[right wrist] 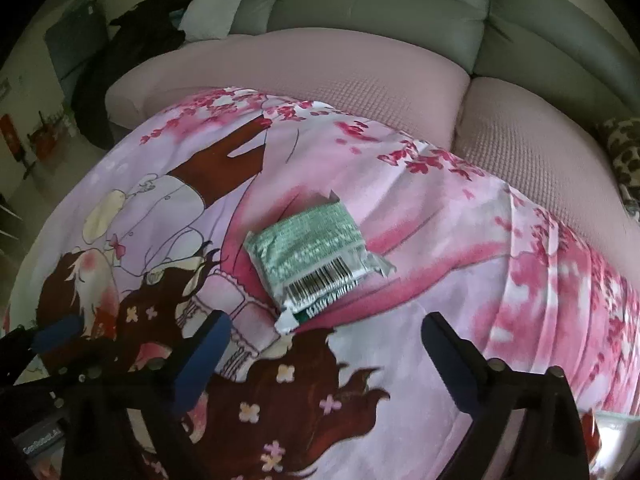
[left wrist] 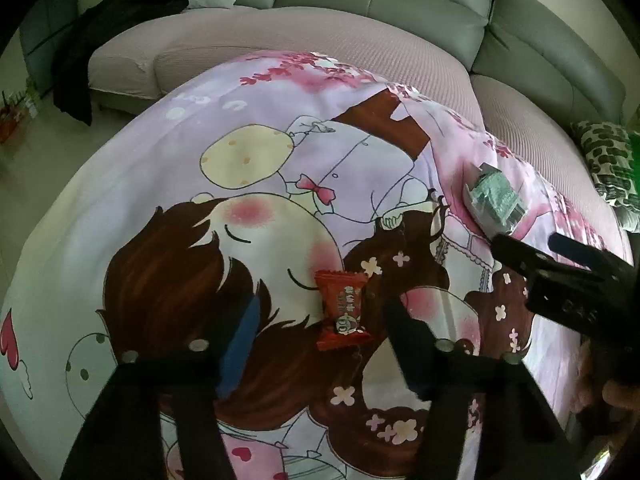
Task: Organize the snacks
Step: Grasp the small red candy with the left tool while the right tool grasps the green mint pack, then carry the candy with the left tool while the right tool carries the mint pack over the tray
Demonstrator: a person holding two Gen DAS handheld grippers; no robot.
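Snacks: red candy packet (left wrist: 343, 310) and green-silver packet (left wrist: 496, 198), well apart on the cartoon-print cloth (left wrist: 160, 184).
Left gripper (left wrist: 320, 312): jaws wide, empty, the red candy packet lying between the fingers.
Right gripper (right wrist: 326, 334): jaws wide, empty, the green-silver packet (right wrist: 310, 258) just beyond its tips at 12 o'clock.
Backdrop: grey sofa (right wrist: 380, 12) at 12 o'clock past the cloth.

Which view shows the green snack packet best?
The right wrist view: the green snack packet lies whole and central on the cartoon cloth, barcode visible. The left wrist view shows it small near the right edge, partly behind the right gripper.
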